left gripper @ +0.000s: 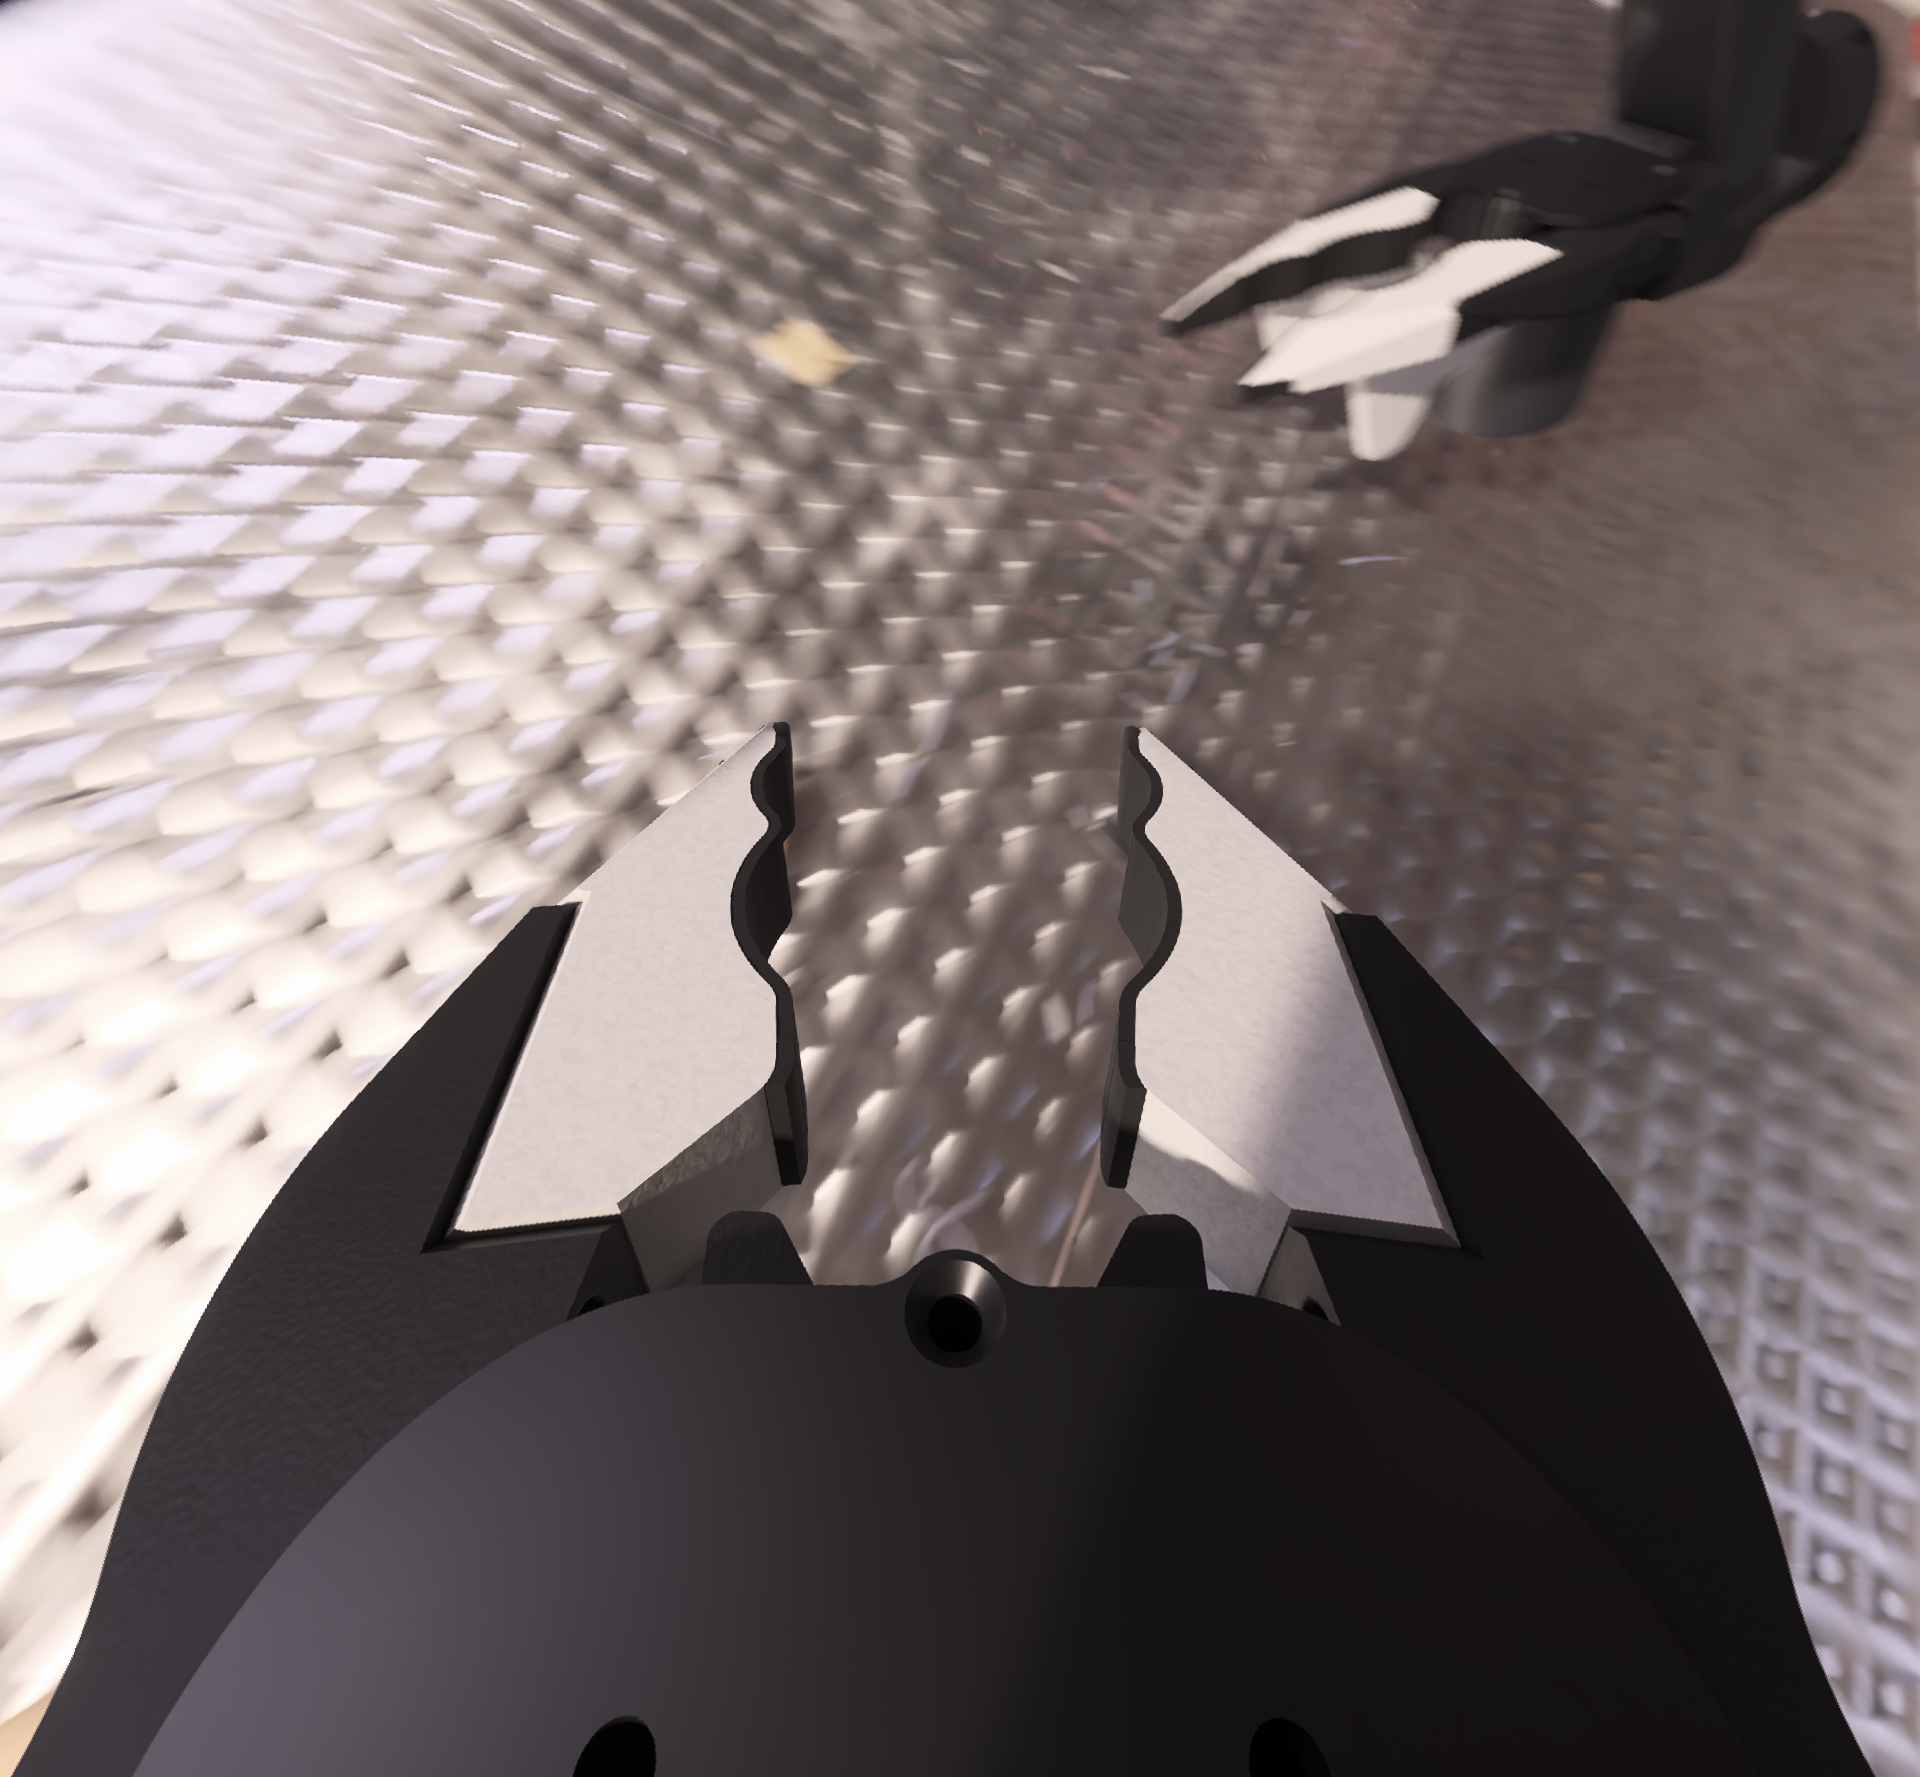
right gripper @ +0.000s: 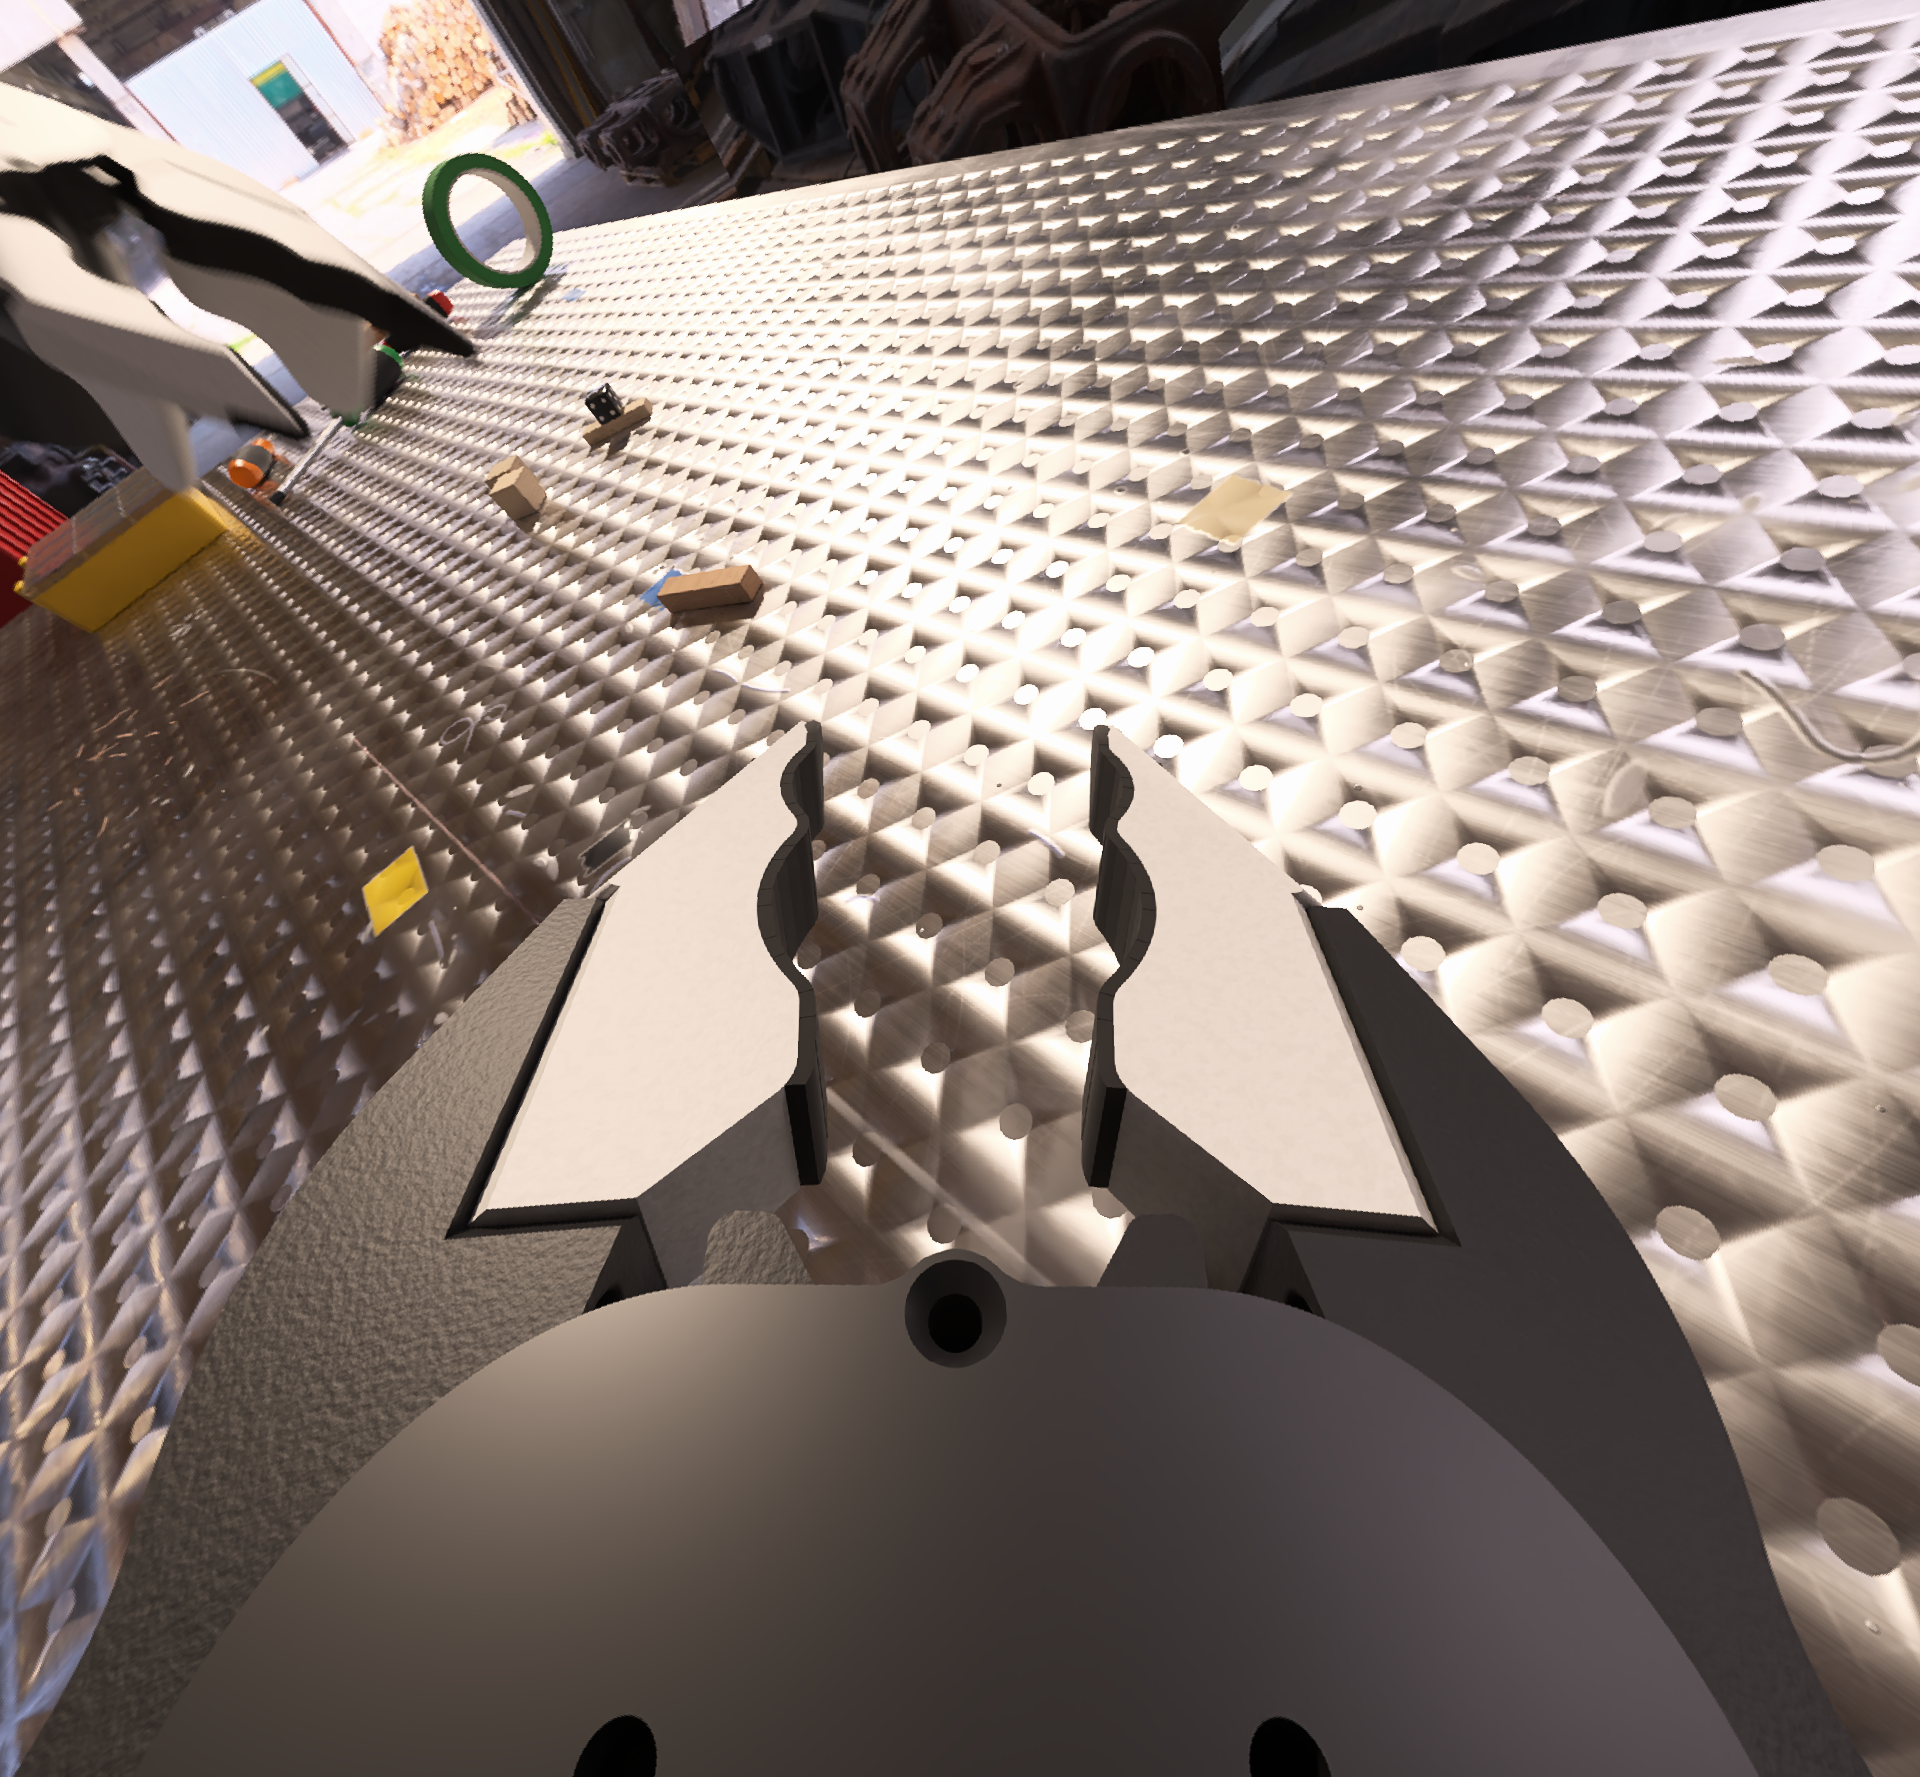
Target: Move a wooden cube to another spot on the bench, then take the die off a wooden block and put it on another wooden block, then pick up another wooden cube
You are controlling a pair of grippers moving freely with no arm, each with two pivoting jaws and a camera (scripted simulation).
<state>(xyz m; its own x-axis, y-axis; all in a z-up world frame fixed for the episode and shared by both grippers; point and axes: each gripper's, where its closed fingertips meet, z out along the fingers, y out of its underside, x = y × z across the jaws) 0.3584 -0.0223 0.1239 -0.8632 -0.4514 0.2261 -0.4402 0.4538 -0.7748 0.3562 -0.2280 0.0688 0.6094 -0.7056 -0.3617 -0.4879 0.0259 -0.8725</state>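
In the right wrist view, a black die (right gripper: 603,400) sits on a flat wooden block (right gripper: 620,424) far ahead on the left. A wooden cube (right gripper: 516,486) stands just nearer and to its left. A second wooden block (right gripper: 710,589) lies nearer still, on a blue patch. My right gripper (right gripper: 956,735) is open and empty above the metal bench (right gripper: 1351,377), well short of the blocks. My left gripper (right gripper: 382,387) shows at the upper left, open and empty, left of the die. In the left wrist view, my left gripper (left gripper: 956,740) is open over bare bench (left gripper: 416,584). The right gripper (left gripper: 1207,363) shows at the upper right.
A green tape ring (right gripper: 486,221) stands upright at the far edge. A yellow box (right gripper: 125,553) sits at the left edge, with an orange item (right gripper: 249,465) and small red and green buttons nearby. A yellow sticker (right gripper: 395,886) and a beige tape patch (right gripper: 1231,506) lie flat.
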